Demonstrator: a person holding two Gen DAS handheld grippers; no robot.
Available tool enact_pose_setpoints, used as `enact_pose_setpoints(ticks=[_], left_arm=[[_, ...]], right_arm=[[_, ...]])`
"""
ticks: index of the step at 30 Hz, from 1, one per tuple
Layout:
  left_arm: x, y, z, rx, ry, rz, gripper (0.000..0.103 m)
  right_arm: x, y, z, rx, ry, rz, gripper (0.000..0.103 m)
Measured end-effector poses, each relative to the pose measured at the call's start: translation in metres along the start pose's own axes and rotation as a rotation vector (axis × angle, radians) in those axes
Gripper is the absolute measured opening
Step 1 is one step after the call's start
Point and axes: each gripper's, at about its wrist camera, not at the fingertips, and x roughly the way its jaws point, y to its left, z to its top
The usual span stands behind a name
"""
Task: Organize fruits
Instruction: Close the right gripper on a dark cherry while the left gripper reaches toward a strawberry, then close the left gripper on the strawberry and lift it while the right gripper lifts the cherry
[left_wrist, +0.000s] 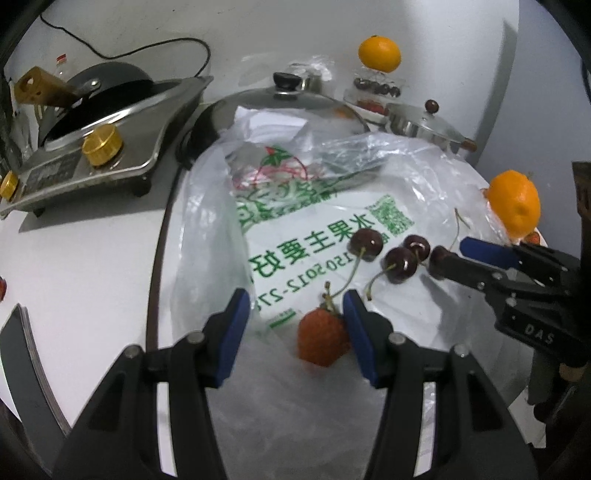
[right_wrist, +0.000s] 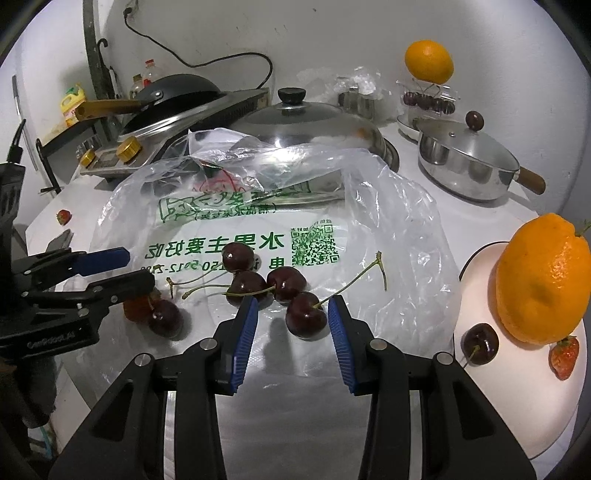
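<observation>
A strawberry (left_wrist: 323, 339) lies on the printed plastic bag (left_wrist: 317, 221), between the fingers of my left gripper (left_wrist: 295, 321). It sits close to the right pad, well clear of the left one; the gripper is open. Three dark cherries (left_wrist: 400, 264) lie just beyond. My right gripper (right_wrist: 293, 319) is open around another cherry (right_wrist: 306, 319), which is near its right pad with a gap on its left. An orange (right_wrist: 543, 277), a cherry (right_wrist: 480, 343) and a strawberry (right_wrist: 563, 356) rest on the pale plate (right_wrist: 480, 258) at right.
A tiered stand at the back holds an orange (right_wrist: 428, 61) above cherries (right_wrist: 428, 101). A domed lid (right_wrist: 303, 125), a lidded steel pan (right_wrist: 465, 158) and a cooker with a black wok (right_wrist: 173, 92) line the back. One stray strawberry (right_wrist: 63, 216) lies far left.
</observation>
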Motion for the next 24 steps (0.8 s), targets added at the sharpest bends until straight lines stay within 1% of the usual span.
enact_pose_setpoints(ticks=[8,11,12,15,17,21,24], left_arm=[[-0.008,-0.003,-0.005,0.041,0.006,-0.041,0.054],[-0.008,-0.001,-0.007,0.041,0.017,-0.072,0.054],[-0.008,-0.001,-0.008,0.044,0.017,-0.075,0.054],[-0.01,0.0,-0.011,0.061,0.018,-0.082,0.054],[-0.011,-0.001,-0.012,0.077,0.021,-0.081,0.054],[-0.013,-0.003,-0.013,0.104,0.02,-0.088,0.054],[-0.013,-0.004,-0.016,0.129,0.03,-0.076,0.054]], right_arm=[[0.012,-0.006,-0.002,0.036,0.027,-0.011,0.042],[0.015,-0.006,-0.004,0.029,0.035,-0.018,0.039],[0.016,-0.006,-0.005,0.026,0.037,-0.021,0.036],[0.019,-0.006,-0.006,0.02,0.04,-0.028,0.033],[0.019,-0.006,-0.006,0.022,0.036,-0.031,0.028],[0.019,-0.006,-0.006,0.018,0.033,-0.034,0.028],[0.016,-0.005,-0.006,0.017,0.028,-0.034,0.028]])
